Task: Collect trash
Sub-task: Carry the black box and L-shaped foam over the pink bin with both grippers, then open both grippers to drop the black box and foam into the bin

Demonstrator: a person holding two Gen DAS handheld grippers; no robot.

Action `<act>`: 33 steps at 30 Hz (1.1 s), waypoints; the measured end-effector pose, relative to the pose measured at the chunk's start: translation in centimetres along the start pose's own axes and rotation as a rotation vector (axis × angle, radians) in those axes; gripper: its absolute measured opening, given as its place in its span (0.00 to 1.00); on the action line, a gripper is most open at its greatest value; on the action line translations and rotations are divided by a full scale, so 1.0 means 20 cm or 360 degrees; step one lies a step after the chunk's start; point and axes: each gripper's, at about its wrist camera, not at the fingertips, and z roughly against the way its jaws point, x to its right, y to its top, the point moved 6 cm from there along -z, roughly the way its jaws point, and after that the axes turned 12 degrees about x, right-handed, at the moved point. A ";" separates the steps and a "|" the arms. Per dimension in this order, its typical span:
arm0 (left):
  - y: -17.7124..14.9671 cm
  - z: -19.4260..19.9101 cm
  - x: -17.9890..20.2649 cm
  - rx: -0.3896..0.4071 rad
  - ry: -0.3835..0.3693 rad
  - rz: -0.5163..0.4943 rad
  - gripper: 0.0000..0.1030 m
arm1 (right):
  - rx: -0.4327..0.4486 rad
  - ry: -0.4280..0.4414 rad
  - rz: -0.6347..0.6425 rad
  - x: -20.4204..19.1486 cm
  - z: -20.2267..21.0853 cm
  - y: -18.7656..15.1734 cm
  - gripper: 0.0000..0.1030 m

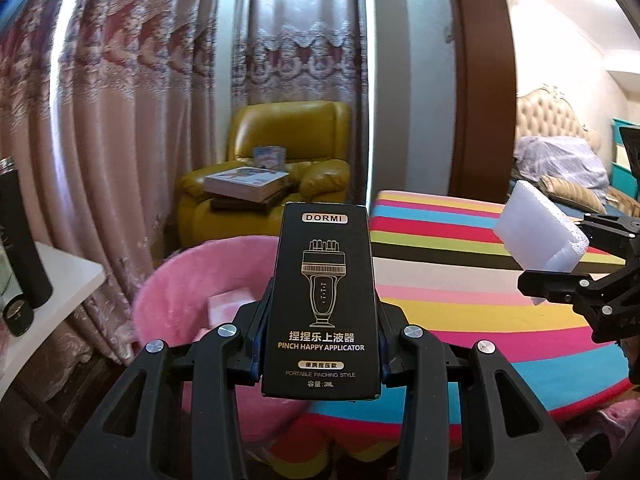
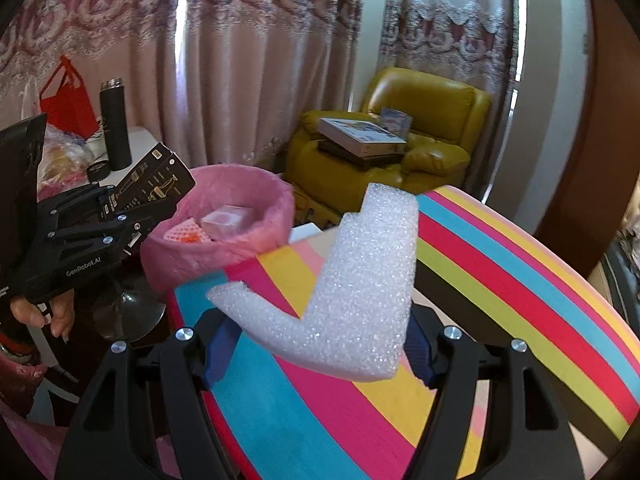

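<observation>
**Two pieces of trash in the air, one bin to hit**

Both of your grippers are loaded, and the risk now lies in the release. Your left gripper (image 1: 320,344) is clamped on the black applicator box (image 1: 322,300), fingers pressed against its two long sides, with the box standing upright between them. It hangs over the near rim of the pink-lined bin (image 2: 224,216), which sits just beside the edge of the striped table (image 2: 500,280). If you let go here, the tall box may strike the rim and tip outward onto the floor rather than fall in; carrying it further over the opening would likely prevent that.

Your right gripper (image 2: 316,356) is closed on the L-shaped white foam piece (image 2: 360,280), gripping it low down, near its corner. One arm of the foam rises upward and the other juts left past the finger. The foam is above the table, well short of the bin. It looks light and springy, so it could bounce off the liner or off the pink carton (image 2: 228,216) already lying inside.

Watch the two grippers as well: both are heading for one opening, and the left gripper (image 2: 132,216) sits between the foam and the bin. Dropping the box first and drawing the left hand clear should spare you a collision.
</observation>
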 end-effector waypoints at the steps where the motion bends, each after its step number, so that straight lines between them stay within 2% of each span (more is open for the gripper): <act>1: 0.00 0.00 -0.03 0.0001 0.0025 0.0002 0.36 | -0.0001 0.0012 0.0008 -0.02 -0.02 0.02 0.66; 10: 0.02 -0.04 -0.23 -0.0043 0.0085 0.0079 0.36 | 0.0003 0.0172 0.0084 -0.21 -0.26 0.17 0.67; 19: 0.03 -0.17 -0.43 -0.0105 0.0143 0.0121 0.36 | 0.0009 0.0286 0.0166 -0.36 -0.51 0.34 0.67; 28: -0.01 -0.29 -0.55 -0.0176 0.0179 0.0175 0.36 | -0.0045 0.0370 0.0200 -0.45 -0.72 0.37 0.68; 33: -0.02 -0.32 -0.58 -0.0191 0.0191 0.0192 0.36 | -0.0054 0.0387 0.0215 -0.48 -0.76 0.36 0.69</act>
